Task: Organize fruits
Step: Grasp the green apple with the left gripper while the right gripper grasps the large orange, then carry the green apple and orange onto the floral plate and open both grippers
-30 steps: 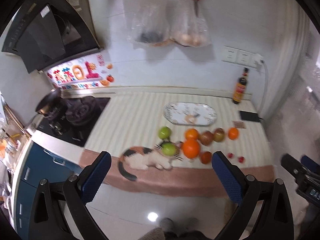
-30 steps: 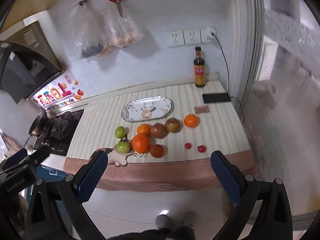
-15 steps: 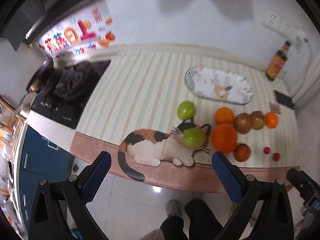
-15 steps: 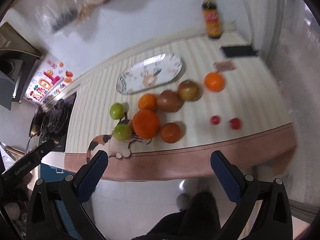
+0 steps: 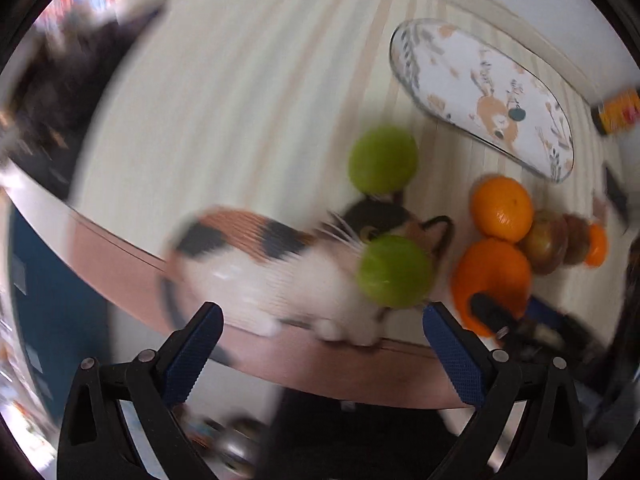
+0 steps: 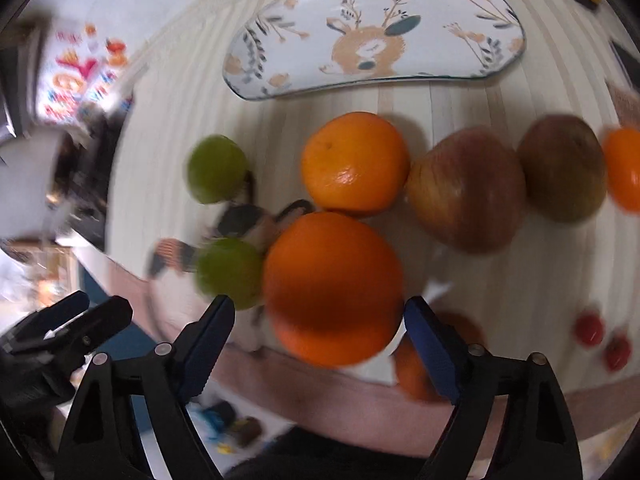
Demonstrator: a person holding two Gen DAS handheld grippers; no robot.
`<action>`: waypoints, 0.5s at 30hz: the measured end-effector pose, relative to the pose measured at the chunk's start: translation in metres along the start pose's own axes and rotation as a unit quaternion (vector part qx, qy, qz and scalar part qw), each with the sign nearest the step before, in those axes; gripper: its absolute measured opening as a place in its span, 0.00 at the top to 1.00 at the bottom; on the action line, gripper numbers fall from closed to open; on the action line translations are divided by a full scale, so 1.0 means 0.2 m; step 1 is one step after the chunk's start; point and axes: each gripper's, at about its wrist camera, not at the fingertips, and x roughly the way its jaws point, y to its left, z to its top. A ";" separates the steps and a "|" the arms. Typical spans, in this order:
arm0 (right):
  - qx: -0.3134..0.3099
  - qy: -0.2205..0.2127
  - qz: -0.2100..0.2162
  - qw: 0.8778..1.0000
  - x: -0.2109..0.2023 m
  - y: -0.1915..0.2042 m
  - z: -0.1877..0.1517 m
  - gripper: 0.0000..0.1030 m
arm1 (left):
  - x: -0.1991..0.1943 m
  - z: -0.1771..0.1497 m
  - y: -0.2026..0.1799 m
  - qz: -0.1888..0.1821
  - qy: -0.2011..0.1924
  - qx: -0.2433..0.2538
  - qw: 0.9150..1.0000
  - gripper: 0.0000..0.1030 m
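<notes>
Fruits lie on a striped counter in front of an oval deer-print plate, which also shows in the left wrist view. My right gripper is open, its jaws either side of a large orange without closing on it. A smaller orange, two reddish apples and two green fruits lie around it. My left gripper is open and empty, just short of the near green fruit, which sits on a cat picture.
Two small red fruits lie at the right near the counter's front edge. A sauce bottle stands at the back right. A stove is at the left. The left gripper shows in the right wrist view.
Both grippers have moved down and forward, close to the fruits. The right one now straddles the large orange; the left one nears the green fruit on the cat picture.
</notes>
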 end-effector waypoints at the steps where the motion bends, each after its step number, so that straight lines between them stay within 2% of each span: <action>1: -0.008 0.003 -0.007 1.000 0.03 0.01 0.01 0.15 | 0.04 0.02 0.01 -0.021 0.015 -0.018 0.999 0.03; 3: -0.013 0.010 -0.012 1.000 0.05 0.01 0.01 0.22 | 0.14 0.06 0.04 -0.071 0.049 -0.061 0.994 0.10; 5: -0.011 0.015 -0.005 1.000 0.06 -0.01 0.02 0.22 | 0.21 0.09 0.05 -0.110 0.074 -0.087 0.987 0.10; 7: -0.011 0.018 -0.003 1.000 0.08 -0.01 0.03 0.22 | 0.30 0.11 0.04 -0.147 0.102 -0.108 0.978 0.17; 9: -0.012 0.019 -0.007 1.000 0.08 0.01 0.01 0.22 | 0.37 0.13 0.03 -0.170 0.126 -0.113 0.971 0.40; 10: -0.012 0.018 -0.012 1.000 0.09 0.02 0.01 0.22 | 0.39 0.13 0.02 -0.169 0.131 -0.113 0.970 0.43; 12: -0.006 0.017 -0.018 1.000 0.08 0.03 -0.01 0.23 | 0.40 0.14 0.02 -0.177 0.126 -0.100 0.971 0.44; 14: 0.005 0.018 -0.022 1.000 0.05 0.03 -0.03 0.23 | 0.38 0.16 0.01 -0.164 0.116 -0.071 0.977 0.44; 15: 0.016 0.020 -0.027 0.999 0.05 0.04 -0.04 0.23 | 0.36 0.17 -0.01 -0.146 0.108 -0.037 0.983 0.44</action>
